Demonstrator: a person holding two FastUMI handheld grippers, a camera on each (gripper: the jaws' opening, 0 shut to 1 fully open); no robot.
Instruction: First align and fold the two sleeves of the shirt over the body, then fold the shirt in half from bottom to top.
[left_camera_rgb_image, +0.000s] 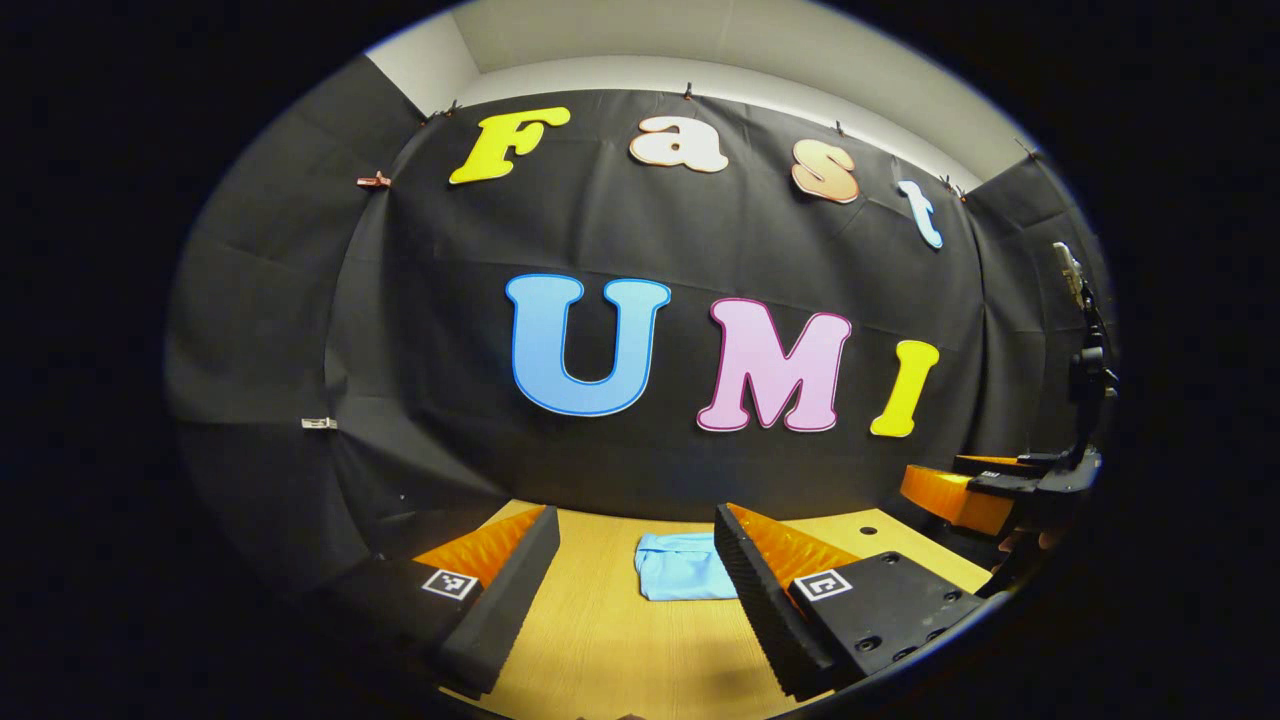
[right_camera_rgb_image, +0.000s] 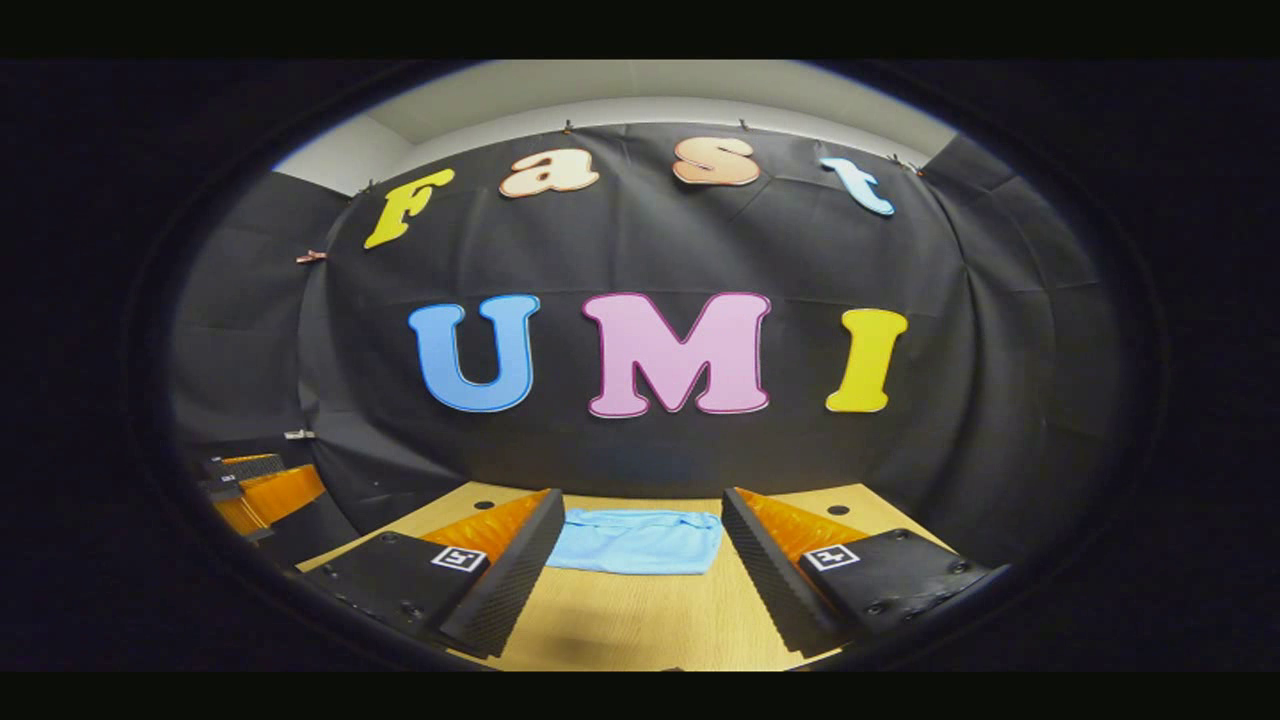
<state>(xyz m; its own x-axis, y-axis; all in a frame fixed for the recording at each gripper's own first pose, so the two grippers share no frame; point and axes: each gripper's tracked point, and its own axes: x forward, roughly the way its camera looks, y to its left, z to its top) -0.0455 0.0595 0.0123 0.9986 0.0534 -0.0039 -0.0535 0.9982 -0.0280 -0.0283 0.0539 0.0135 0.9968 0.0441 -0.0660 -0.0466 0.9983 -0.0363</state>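
A light blue shirt (left_camera_rgb_image: 685, 565) lies as a small folded rectangle on the wooden table (left_camera_rgb_image: 600, 640), near the far edge. My left gripper (left_camera_rgb_image: 636, 512) hovers above the table in front of it, open, with nothing between its fingers; the shirt's right part is hidden behind the right finger (left_camera_rgb_image: 760, 580). In the right gripper view the shirt (right_camera_rgb_image: 640, 540) lies flat straight ahead, framed between the fingers of my right gripper (right_camera_rgb_image: 643, 495), which is open and holds nothing. The right gripper (left_camera_rgb_image: 965, 490) also shows at the right of the left gripper view, and the left gripper (right_camera_rgb_image: 255, 490) at the far left of the right gripper view.
The black cloth wall (right_camera_rgb_image: 640, 240) rises right behind the table's far edge (right_camera_rgb_image: 650, 497). A small round hole (left_camera_rgb_image: 868, 530) marks the tabletop to the right of the shirt. A dark stand (left_camera_rgb_image: 1085, 360) rises at the far right.
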